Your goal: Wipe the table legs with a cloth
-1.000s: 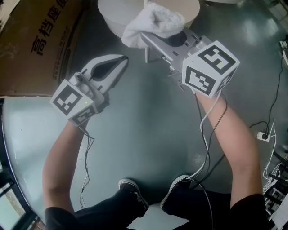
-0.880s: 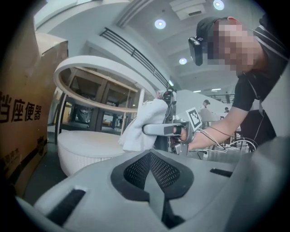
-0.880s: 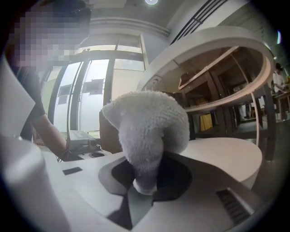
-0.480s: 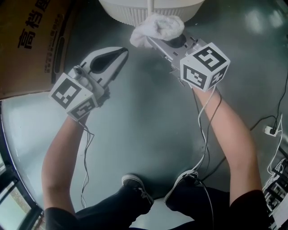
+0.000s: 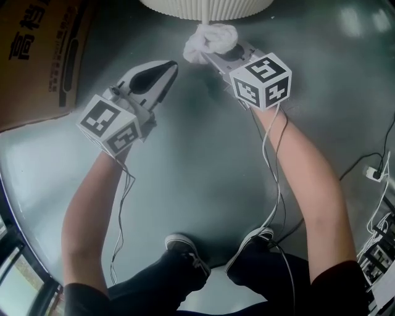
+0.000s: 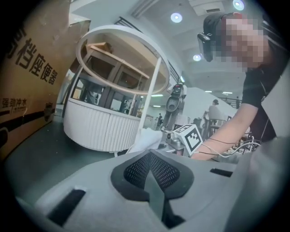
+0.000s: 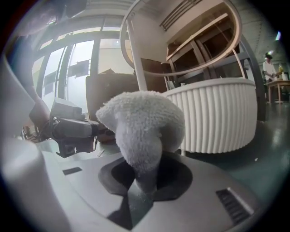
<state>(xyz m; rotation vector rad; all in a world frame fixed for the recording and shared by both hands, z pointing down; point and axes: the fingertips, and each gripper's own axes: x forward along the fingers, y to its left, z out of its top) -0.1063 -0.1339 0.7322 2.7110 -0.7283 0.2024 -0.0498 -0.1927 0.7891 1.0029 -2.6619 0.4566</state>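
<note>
Has the cloth (image 7: 142, 131) pinched by a fold in the right gripper (image 5: 208, 55), jaws closed down on it so that the fluffy white wad bulges out ahead of the tips. Looks chosen for wiping: puts soft towel, not hard plastic, against whatever gets touched. Carries that wad low over the floor (image 5: 197, 173) and just short of the table (image 5: 203, 7), at the foot of its ribbed white drum (no contact with a leg to be made out). Faces the thin white leg (image 7: 137, 59) almost head-on in the right gripper view, slightly left of the wad, rising from beside the drum to the ring above. Probably calls for a short push forward and a little left before any rubbing starts; reads as approach, wiping not yet begun. Hangs the left gripper (image 5: 168, 69) to the side, apart from the cloth, jaws shut with nothing between them; idle, likely held back to leave room. Leaves the cardboard box (image 5: 37, 55) off to the left, clear of the work.
</note>
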